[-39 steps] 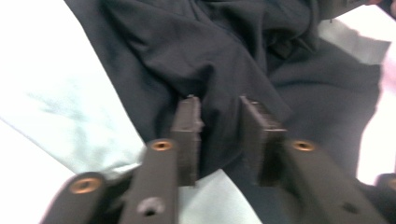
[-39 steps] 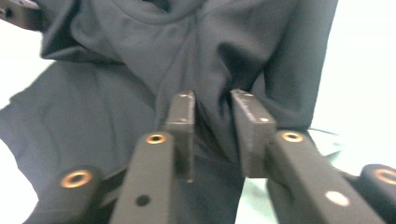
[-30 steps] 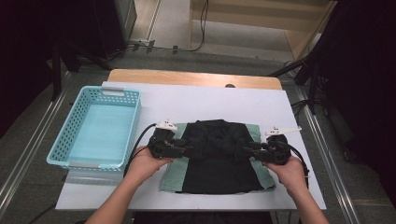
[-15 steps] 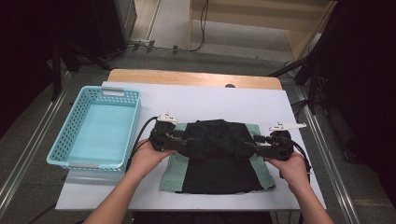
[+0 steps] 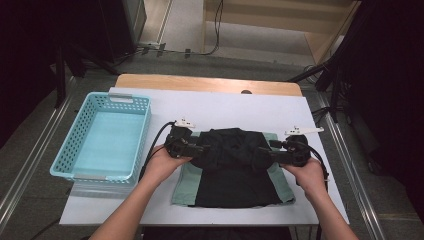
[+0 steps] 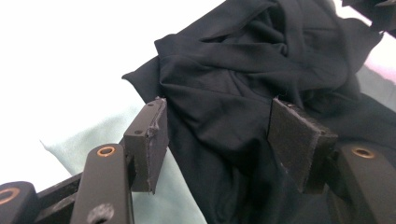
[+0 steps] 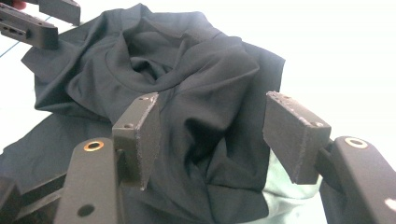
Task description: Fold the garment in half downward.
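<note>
The step in hand looked like folding the black garment [image 5: 234, 167], with both grippers brought in to its bunched upper part but nothing yet gripped. The garment lay at the lower centre of the high view, on a pale green cloth [image 5: 183, 184] spread on the white counter [image 5: 225, 107]. Its long axis ran from the bottom of the frame upward; the crumpled neck end pointed to the upper part, the flat hem to the lower edge.

The left gripper [image 6: 217, 140] stood released, its jaws wide apart and straddling a fold at the garment's left shoulder, the pads clear of the fabric. The right gripper [image 7: 212, 135] was likewise released, its jaws spread over a ridge of cloth at the right shoulder.

The next move probably called for both grippers to sink a little and close on the black layer alone, sparing the green cloth beneath, and to act together so the garment stayed square. A blue basket [image 5: 80, 140] sat at the left of the frame, well apart.
</note>
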`<state>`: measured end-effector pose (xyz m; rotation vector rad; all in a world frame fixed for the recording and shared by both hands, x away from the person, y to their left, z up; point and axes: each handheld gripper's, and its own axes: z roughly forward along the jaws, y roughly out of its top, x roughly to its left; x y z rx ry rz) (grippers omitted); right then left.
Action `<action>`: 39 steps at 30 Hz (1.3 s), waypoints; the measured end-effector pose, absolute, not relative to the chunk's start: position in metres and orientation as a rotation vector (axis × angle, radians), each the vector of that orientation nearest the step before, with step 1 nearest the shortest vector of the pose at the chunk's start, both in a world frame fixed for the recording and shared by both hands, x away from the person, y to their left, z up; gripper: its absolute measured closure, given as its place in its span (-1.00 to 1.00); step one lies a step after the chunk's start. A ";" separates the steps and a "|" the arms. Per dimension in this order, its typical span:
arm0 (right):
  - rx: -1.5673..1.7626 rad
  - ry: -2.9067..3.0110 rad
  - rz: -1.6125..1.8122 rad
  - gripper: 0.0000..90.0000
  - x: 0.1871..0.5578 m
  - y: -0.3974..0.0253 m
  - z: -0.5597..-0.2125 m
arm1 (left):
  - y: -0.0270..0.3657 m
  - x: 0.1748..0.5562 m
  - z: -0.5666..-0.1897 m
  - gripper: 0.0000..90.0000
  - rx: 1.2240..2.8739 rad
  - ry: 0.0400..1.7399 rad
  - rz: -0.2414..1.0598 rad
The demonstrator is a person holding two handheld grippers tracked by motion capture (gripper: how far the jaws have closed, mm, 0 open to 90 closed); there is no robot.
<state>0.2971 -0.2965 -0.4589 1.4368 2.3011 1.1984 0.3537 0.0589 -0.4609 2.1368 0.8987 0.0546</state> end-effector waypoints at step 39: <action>1.403 2.346 1.133 0.10 0.335 -0.274 -0.476 | 0.027 0.383 -0.477 0.10 2.191 0.867 0.112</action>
